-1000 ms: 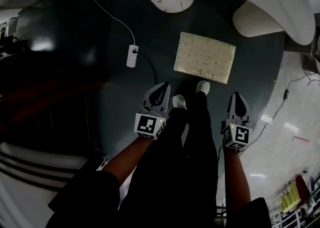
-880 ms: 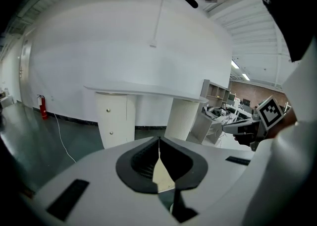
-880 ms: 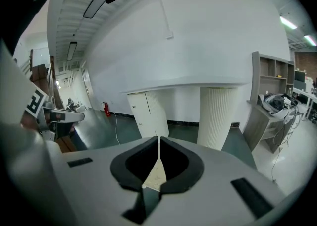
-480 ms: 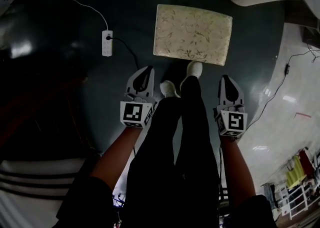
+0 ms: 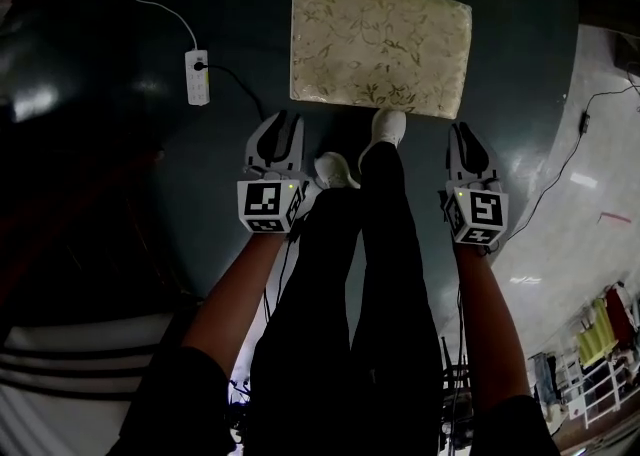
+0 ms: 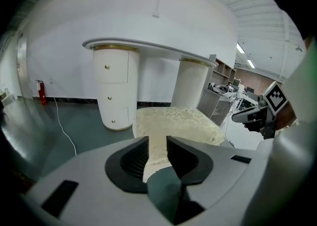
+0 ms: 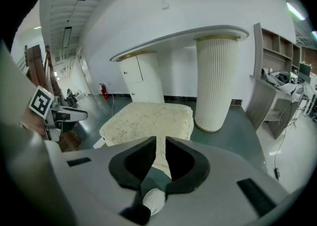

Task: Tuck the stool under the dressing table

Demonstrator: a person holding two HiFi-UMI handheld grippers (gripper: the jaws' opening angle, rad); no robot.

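The stool (image 5: 380,49) stands before the dressing table (image 6: 148,46), power strip (image 5: 197,77) left.

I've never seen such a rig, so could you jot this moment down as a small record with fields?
Stool: cream cushioned top, on the floor before the dressing table, not yet tucked under
Left gripper: fingers opening, nothing between them
Right gripper: fingers together, empty
Both: not touching the stool, either side of the person's legs

The left gripper (image 6: 157,143) is opening its jaws, nothing between them, with the cream stool (image 6: 174,122) just beyond. Behind it stands the dressing table (image 6: 148,47), on a drawer pedestal (image 6: 116,88) and a ribbed column (image 6: 190,84); the right gripper (image 6: 237,117) shows at right.
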